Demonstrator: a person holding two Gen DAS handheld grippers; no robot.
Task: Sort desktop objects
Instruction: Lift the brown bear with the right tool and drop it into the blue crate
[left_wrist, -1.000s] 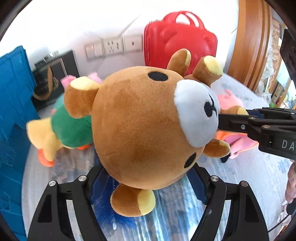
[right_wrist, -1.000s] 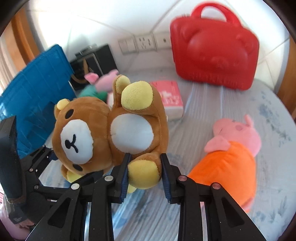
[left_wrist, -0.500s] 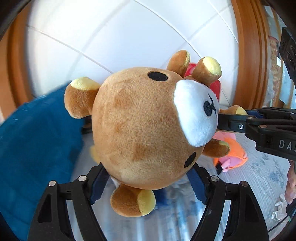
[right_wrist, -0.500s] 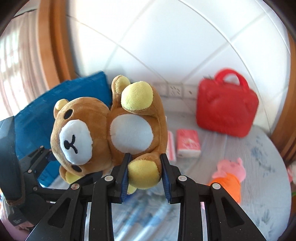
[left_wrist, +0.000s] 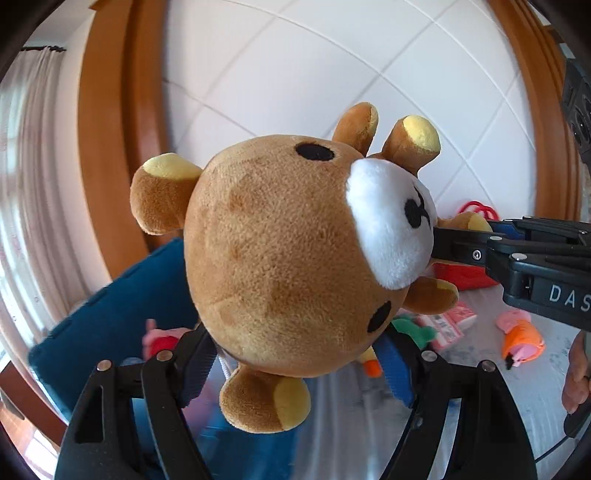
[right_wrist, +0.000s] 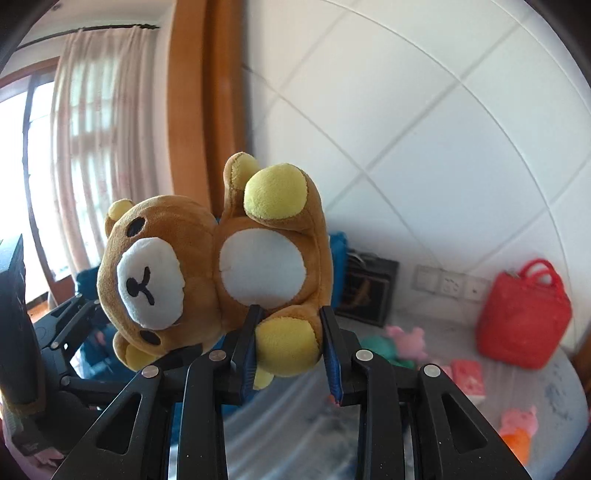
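The right gripper (right_wrist: 288, 345) has its two fingers pressed tight on one yellow foot of the brown bear (right_wrist: 207, 269); the left gripper (left_wrist: 295, 354) has its fingers spread wide round the bear's big round head, one on each side, and it looks like they are squeezing it, so both are holding the same toy; the bear is up in the air, high over the table (right_wrist: 535, 376), lying on its side with its white tummy facing the right camera; just past it, on the left, is a big blue bin (left_wrist: 110, 314), and I think the bear may be going in there, but I cannot be sure; inside the bin there seems to be something pink and red, too blurry to name; so the sorting is only partly done; lots of things are down on the table waiting: a pink pig toy in an orange dress (left_wrist: 522, 336), another pink pig with a green toy (right_wrist: 402, 341), little red and white packs (right_wrist: 467, 376), a red bear-shaped case (right_wrist: 522, 317) and a black bag (right_wrist: 369, 288) by the wall; the only writing I can read is "DAS" in white letters on the side of the right gripper, and the rest of the word is cut off; the packs have print on them but it is too small to read.
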